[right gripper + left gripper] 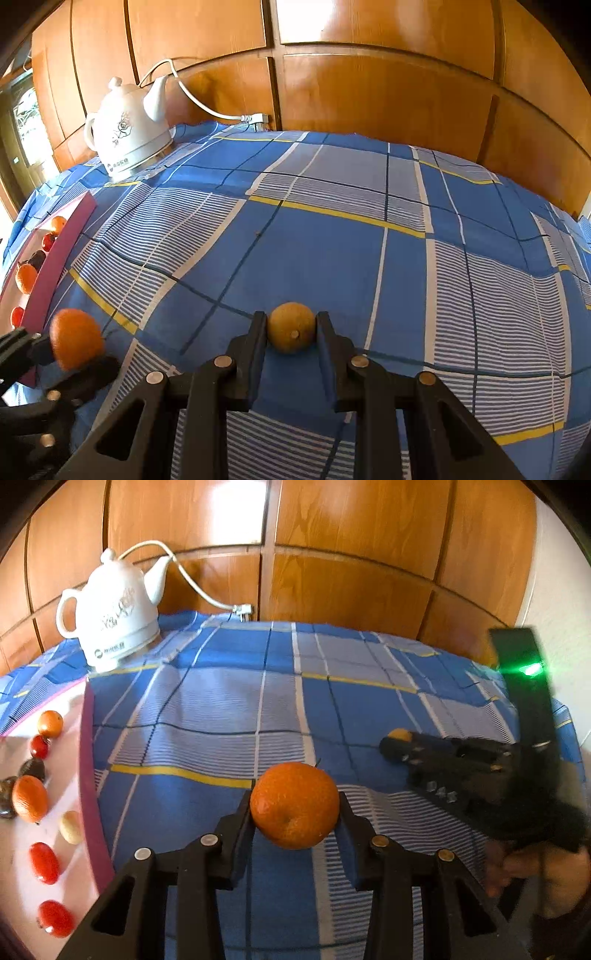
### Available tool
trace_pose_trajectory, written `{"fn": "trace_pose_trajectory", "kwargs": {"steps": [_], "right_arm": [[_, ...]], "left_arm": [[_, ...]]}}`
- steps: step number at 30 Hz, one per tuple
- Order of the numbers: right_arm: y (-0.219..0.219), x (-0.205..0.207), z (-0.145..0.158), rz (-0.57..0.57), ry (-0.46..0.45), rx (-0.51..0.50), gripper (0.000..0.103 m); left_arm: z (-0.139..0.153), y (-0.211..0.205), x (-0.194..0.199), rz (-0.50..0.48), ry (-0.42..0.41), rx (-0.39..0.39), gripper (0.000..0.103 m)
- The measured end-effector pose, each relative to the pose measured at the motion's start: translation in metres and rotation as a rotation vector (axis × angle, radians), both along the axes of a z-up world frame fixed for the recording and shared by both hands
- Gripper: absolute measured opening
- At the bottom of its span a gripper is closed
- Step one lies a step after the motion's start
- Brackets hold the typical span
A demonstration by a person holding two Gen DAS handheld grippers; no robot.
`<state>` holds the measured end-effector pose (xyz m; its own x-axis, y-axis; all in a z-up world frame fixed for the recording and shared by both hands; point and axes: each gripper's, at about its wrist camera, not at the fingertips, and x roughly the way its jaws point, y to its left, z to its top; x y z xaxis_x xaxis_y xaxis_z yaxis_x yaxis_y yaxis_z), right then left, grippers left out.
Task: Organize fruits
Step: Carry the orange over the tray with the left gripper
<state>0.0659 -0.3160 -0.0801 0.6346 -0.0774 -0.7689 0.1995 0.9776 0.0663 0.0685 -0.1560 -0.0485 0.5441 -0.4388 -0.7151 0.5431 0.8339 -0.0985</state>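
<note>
My left gripper (295, 805) is shut on an orange tangerine (294, 805), held above the blue checked cloth; the same tangerine (75, 343) shows at the lower left of the right wrist view. My right gripper (291, 328) is shut on a small tan round fruit (291, 328), a longan by its look. In the left wrist view the right gripper (393, 747) reaches in from the right with that fruit (399, 734) at its tip. A pink-walled tray (86, 760) at the left holds tangerines (30, 797), red tomatoes (44, 862), dark fruits and one tan fruit (70, 827).
A white electric kettle (114, 609) with its cord (199, 587) stands at the back left on the cloth-covered table (332, 258). Wooden panelling (369, 74) rises behind the table. A person's hand (532, 871) holds the right gripper at the lower right.
</note>
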Motion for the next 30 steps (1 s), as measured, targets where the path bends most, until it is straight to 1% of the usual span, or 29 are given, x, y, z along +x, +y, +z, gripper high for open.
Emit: {"fn": "trace_pose_trajectory", "kwargs": {"steps": [5,14,30], "right_arm": [[0.000,-0.001,0.000,-0.001,-0.005,0.006,0.026],[-0.003,-0.001,-0.001,0.002,-0.011,0.026,0.026],[-0.003,-0.001,-0.001,0.003,-0.011,0.030,0.026]], "left_arm": [[0.019,0.007,-0.009,0.023,-0.002,-0.009,0.041],[0.044,0.024,-0.014,0.069,-0.012,-0.031,0.041],[0.065,0.049,-0.013,0.127,-0.030,-0.058,0.041]]}}
